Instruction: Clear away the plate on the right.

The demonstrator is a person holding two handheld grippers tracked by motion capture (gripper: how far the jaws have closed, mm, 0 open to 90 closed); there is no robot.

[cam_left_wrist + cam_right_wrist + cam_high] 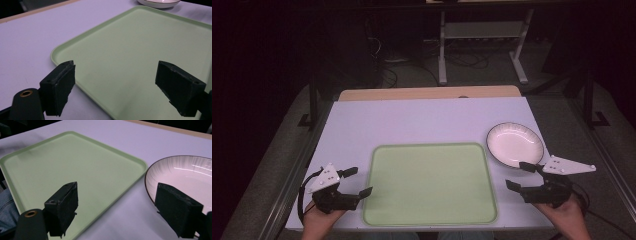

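White tabletop (412,120) carries a pale green tray (430,184) at centre, with a dark-rimmed white bowl (515,145) just beside its far right corner. We hold our left gripper (357,182) and right gripper (518,176) wide apart, both empty, flanking the tray.

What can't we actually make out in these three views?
- White bowl with a dark rim: cut off by the top edge in the left gripper view; partly behind a black jaw in the right gripper view.
- Pale green rectangular tray: near corners cut off in both gripper views.
- Area beyond the white table: too dark in the high view to identify clutter.
- Left gripper and right gripper: jaws apart, empty.
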